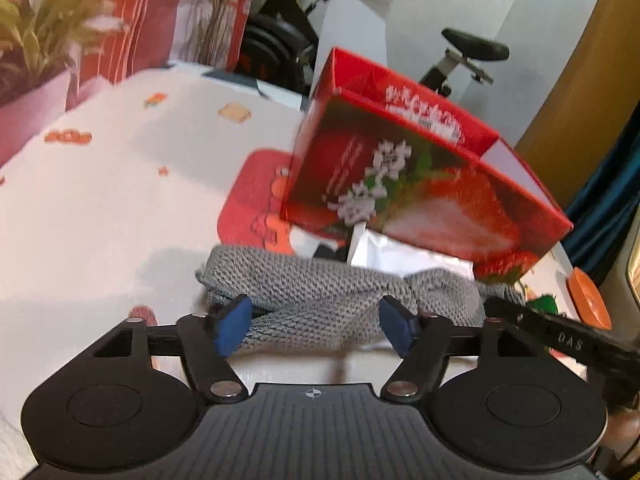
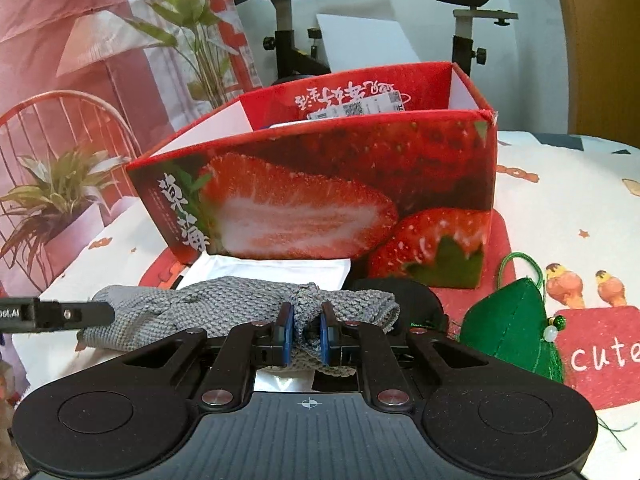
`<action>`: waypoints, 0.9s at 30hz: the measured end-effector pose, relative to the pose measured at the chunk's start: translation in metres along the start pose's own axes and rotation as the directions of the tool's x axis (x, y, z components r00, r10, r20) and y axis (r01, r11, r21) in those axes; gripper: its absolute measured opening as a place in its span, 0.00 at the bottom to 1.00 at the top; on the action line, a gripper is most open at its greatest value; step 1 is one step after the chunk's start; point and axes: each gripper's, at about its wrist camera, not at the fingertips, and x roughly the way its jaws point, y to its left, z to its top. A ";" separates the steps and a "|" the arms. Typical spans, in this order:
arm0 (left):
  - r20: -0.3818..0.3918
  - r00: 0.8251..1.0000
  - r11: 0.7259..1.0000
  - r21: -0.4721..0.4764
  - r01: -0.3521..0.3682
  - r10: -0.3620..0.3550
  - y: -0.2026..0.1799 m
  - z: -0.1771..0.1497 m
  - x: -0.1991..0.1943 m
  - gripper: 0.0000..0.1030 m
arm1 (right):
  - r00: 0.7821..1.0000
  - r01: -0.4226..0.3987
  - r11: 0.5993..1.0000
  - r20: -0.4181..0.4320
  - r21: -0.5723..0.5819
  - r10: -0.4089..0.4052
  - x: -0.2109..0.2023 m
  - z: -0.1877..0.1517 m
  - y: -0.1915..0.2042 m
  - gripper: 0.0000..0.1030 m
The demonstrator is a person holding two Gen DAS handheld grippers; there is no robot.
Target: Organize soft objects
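Observation:
A grey knitted cloth (image 1: 320, 296) lies on the table in front of a red strawberry-print box (image 1: 420, 176). My left gripper (image 1: 316, 330) is open, its blue pads on either side of the cloth's left part. In the right wrist view my right gripper (image 2: 306, 334) is shut on the grey knitted cloth (image 2: 224, 304), pinching a bunched fold near its middle. The box (image 2: 320, 200) stands open-topped just behind it. A green stuffed toy (image 2: 508, 324) lies to the right of my right gripper.
A white flat packet (image 2: 272, 270) and a dark soft item (image 2: 416, 300) lie under and behind the cloth. A red mat (image 1: 252, 200) lies under the box. An orange disc (image 1: 588, 296) is at the right. An exercise bike (image 2: 296, 40) stands behind the table.

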 end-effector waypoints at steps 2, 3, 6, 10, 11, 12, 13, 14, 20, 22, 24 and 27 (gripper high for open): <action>-0.012 1.000 1.000 0.012 -0.018 0.018 -0.001 -0.001 0.004 0.71 | 1.000 0.002 1.000 -0.003 0.001 -0.002 0.001 -0.001 0.000 0.12; -0.017 0.999 0.999 0.015 -0.028 0.028 -0.001 -0.001 0.006 0.71 | 1.000 0.002 1.000 -0.004 0.000 -0.002 0.002 -0.002 0.000 0.13; -0.037 0.997 0.998 0.012 -0.061 0.062 0.000 -0.002 0.011 0.71 | 1.000 0.006 1.000 -0.001 -0.005 -0.006 0.001 -0.002 -0.002 0.18; -0.037 0.994 0.994 -0.003 -0.105 0.105 0.005 -0.001 0.014 0.72 | 1.000 0.021 1.000 0.015 -0.019 -0.020 -0.003 -0.003 -0.005 0.27; -0.032 0.993 0.994 -0.006 -0.110 0.109 0.006 -0.001 0.014 0.72 | 0.999 0.026 0.999 0.019 -0.019 -0.026 -0.004 -0.003 -0.006 0.28; -0.031 0.993 0.994 -0.009 -0.112 0.112 0.007 0.000 0.014 0.74 | 0.999 0.029 0.999 0.025 -0.020 -0.028 -0.005 -0.003 -0.007 0.31; -0.032 0.993 0.993 -0.015 -0.113 0.112 0.009 0.000 0.013 0.76 | 0.999 0.031 0.999 0.030 -0.020 -0.031 -0.006 -0.003 -0.007 0.33; -0.033 0.993 0.993 -0.023 -0.116 0.115 0.010 0.000 0.013 0.77 | 0.999 0.037 0.999 0.036 -0.021 -0.037 -0.006 -0.003 -0.008 0.34; -0.035 0.990 0.988 -0.057 -0.142 0.140 0.017 0.000 0.015 0.81 | 0.997 0.063 0.998 0.038 -0.014 -0.062 -0.004 -0.004 -0.012 0.49; -0.036 0.990 0.988 -0.066 -0.140 0.137 0.018 0.000 0.016 0.82 | 0.995 0.088 0.996 0.039 -0.010 -0.088 -0.004 -0.005 -0.013 0.49; -0.037 0.991 0.989 -0.076 -0.131 0.128 0.019 -0.001 0.016 0.82 | 0.996 0.082 0.997 0.032 0.007 -0.082 -0.003 -0.006 -0.017 0.49; -0.035 0.994 0.990 -0.093 -0.111 0.108 0.019 -0.001 0.017 0.82 | 0.997 0.079 0.997 0.017 0.012 -0.079 0.001 -0.008 -0.018 0.49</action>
